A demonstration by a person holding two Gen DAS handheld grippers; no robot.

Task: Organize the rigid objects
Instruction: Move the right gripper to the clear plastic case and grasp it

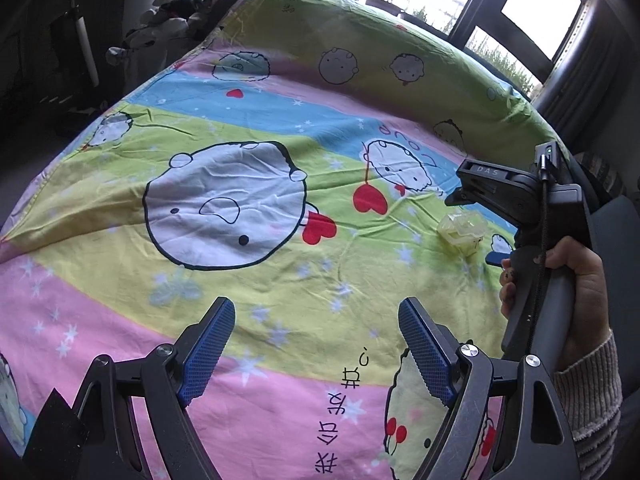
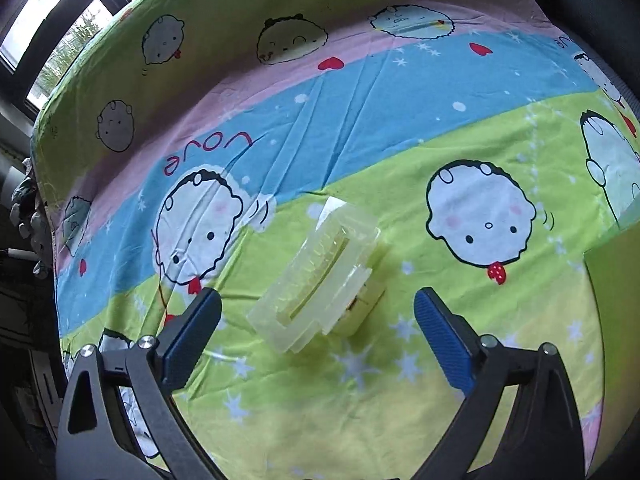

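A translucent pale yellow plastic box (image 2: 320, 272) lies tilted on the cartoon bedsheet (image 2: 360, 112), just ahead of my right gripper (image 2: 316, 312), which is open and empty with the box between and beyond its blue pads (image 2: 444, 344). The same box (image 1: 462, 230) shows in the left wrist view at the right, below the right gripper's body (image 1: 516, 196) held by a hand. My left gripper (image 1: 316, 320) is open and empty over the sheet (image 1: 240, 128), well left of the box.
A green flat object (image 2: 616, 280) sits at the right edge of the right wrist view. Stuffed toys (image 1: 176, 20) are piled beyond the bed's far left corner. Windows (image 1: 536, 4) stand behind the bed.
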